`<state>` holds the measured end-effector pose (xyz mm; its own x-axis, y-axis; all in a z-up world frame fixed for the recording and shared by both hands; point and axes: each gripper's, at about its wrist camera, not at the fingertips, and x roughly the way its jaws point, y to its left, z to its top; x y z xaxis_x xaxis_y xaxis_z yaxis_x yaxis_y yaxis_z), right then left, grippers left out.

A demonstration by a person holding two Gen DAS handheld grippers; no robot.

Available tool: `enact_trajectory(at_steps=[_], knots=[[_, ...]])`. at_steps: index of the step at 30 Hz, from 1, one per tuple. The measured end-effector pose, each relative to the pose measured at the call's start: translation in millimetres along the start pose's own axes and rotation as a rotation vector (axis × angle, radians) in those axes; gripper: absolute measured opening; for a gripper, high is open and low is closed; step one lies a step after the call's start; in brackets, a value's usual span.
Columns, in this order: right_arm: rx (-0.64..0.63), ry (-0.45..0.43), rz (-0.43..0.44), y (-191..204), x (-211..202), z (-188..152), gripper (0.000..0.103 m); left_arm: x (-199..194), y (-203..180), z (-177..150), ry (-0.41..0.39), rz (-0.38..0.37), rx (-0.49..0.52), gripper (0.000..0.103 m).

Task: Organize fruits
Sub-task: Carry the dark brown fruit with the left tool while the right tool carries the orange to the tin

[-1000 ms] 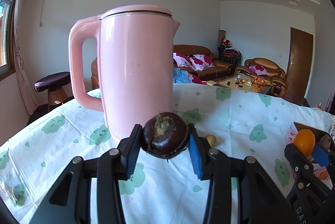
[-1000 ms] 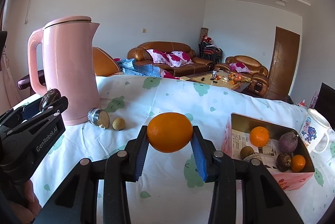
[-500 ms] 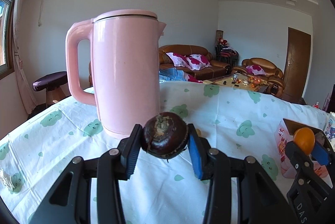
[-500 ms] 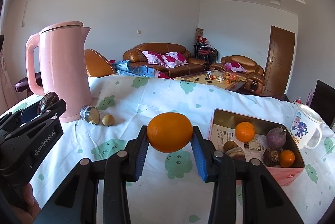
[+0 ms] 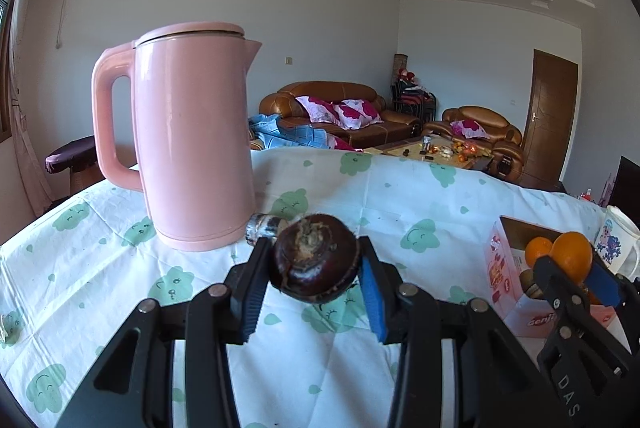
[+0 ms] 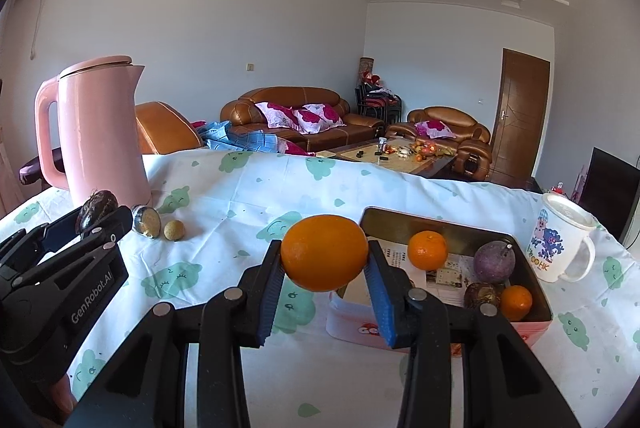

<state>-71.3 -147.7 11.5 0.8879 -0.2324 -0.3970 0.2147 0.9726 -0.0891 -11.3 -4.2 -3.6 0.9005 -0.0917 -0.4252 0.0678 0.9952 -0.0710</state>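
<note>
My left gripper (image 5: 314,268) is shut on a dark brown round fruit (image 5: 314,264), held above the tablecloth in front of the pink kettle (image 5: 188,139). My right gripper (image 6: 325,260) is shut on a large orange (image 6: 324,252), just left of and above the near corner of the pink tin box (image 6: 536,300). The box holds a small orange (image 6: 427,250), a purple fruit (image 6: 494,262), a dark fruit and another small orange (image 6: 516,302). In the left wrist view the right gripper (image 5: 576,268) with its orange shows at the right edge over the box (image 5: 504,268).
A white cartoon mug (image 6: 560,240) stands right of the box. A halved fruit (image 6: 146,221) and a small yellowish round fruit (image 6: 174,230) lie by the kettle's base. The table has a white cloth (image 6: 240,252) with green prints. Sofas and a coffee table fill the room behind.
Both grippers have travelled right with their fruits. The kettle has slid left in both views, and the box has come nearer the right gripper.
</note>
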Motion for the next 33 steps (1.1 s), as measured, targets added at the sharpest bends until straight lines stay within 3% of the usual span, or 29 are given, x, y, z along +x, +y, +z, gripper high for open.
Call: enact_trajectory(at_steps=[18, 30, 33], knots=[[0.062, -0.008, -0.097, -75.5, -0.7, -1.1, 0.042, -4.6, -69.8, -2.0, 0.030, -0.138, 0.037, 0.044], [0.155, 0.011, -0.196, -153.9, 7.6, -1.1, 0.042, -5.7, -132.7, 6.3, 0.002, -0.228, 0.130, 0.044], [0.175, 0.010, -0.175, -169.6, 9.0, -1.4, 0.042, -4.0, -149.4, 6.4, 0.003, -0.256, 0.155, 0.044]])
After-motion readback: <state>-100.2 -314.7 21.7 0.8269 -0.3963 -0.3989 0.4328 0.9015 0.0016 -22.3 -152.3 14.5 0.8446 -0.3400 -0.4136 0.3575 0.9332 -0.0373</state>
